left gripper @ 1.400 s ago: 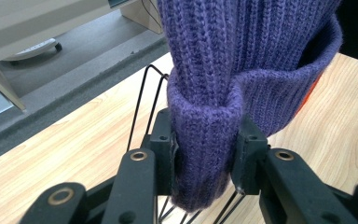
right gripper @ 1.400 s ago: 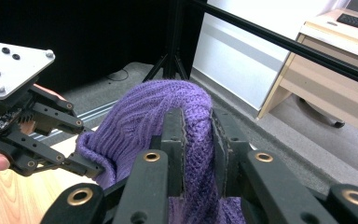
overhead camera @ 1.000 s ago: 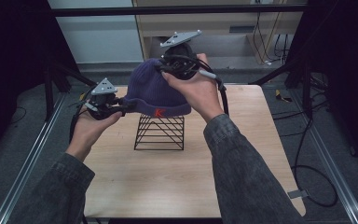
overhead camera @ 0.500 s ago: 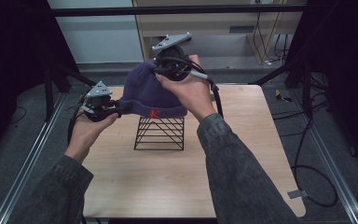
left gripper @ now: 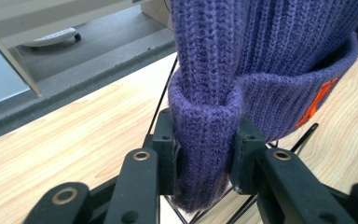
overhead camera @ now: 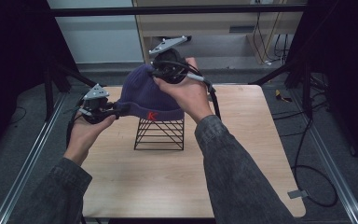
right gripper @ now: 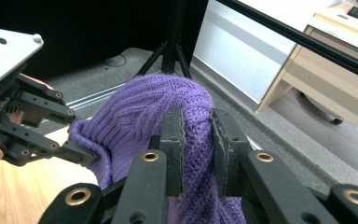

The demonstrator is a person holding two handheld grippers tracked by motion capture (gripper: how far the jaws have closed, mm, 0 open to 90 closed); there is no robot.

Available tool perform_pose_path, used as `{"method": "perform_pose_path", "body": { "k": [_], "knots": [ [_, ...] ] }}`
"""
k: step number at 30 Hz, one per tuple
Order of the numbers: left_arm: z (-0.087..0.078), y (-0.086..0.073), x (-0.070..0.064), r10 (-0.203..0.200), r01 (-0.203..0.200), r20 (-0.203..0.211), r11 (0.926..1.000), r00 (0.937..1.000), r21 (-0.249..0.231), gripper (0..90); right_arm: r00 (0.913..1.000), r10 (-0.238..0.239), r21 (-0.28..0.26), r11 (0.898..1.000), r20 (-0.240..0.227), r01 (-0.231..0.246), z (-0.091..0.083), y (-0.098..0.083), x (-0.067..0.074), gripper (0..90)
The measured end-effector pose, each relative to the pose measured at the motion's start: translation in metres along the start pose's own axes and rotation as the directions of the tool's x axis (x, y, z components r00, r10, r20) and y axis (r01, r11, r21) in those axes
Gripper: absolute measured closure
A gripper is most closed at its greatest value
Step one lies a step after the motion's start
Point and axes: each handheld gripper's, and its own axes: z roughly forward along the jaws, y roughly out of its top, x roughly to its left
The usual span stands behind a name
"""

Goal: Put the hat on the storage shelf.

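High view: purple knit beanie [overhead camera: 147, 95] is held up over the black wire stand [overhead camera: 160, 134] near the middle of the tabletop [overhead camera: 242, 154], toward its far edge, left tongs [overhead camera: 103, 108] on the cuff at the left and right tongs [overhead camera: 164, 73] on the crown, the cuff about level with the stand's top; I can't tell whether it touches. Left gripper view: left tongs closed tight on a folded bunch of the cuff, wire stand just below. Right gripper view: right tongs clamped on a ridge of crown knit, so I'd say pickup is done and seating or clearing the stand remains.
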Motion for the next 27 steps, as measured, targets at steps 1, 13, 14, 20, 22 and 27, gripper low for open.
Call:
{"method": "perform_pose_path", "body": {
  "k": [1, 13, 14, 20, 22, 27],
  "knots": [
    [0.001, 0.0, 0.0, 0.0, 0.0, -0.001, 1.0, 1.0, 0.001, 67.6, 1.0, 0.004, 0.002, 1.0, 0.0, -0.004, 0.001, -0.001, -0.001, 76.1],
    [0.016, 0.002, -0.012, 0.024, -0.023, -0.004, 0.9996, 0.9997, 0.016, 67.3, 0.9995, 0.013, 0.031, 0.999, 0.029, -0.013, 0.0, -0.013, -0.012, 75.5],
    [0.018, -0.001, -0.012, 0.017, -0.016, -0.003, 0.9997, 0.9999, 0.02, 67.3, 0.9996, 0.011, 0.043, 0.999, 0.027, -0.012, 0.001, -0.016, -0.012, 75.4],
    [0.029, -0.014, -0.012, 0.01, -0.01, 0.006, 0.9983, 0.9999, 0.058, 67.2, 1.0, 0.007, 0.084, 0.996, 0.006, -0.007, 0.01, -0.03, -0.01, 75.1],
    [0.031, -0.017, -0.012, 0.008, -0.008, 0.007, 0.9976, 0.9999, 0.068, 67.3, 1.0, 0.004, 0.101, 0.995, -0.001, -0.004, 0.013, -0.034, -0.009, 75.0],
    [0.039, -0.028, -0.016, 0.024, -0.025, 0.014, 0.9948, 0.9996, 0.099, 67.2, 0.9999, 0.002, 0.138, 0.99, -0.01, -0.001, 0.018, -0.046, -0.006, 75.0]
  ]
}}
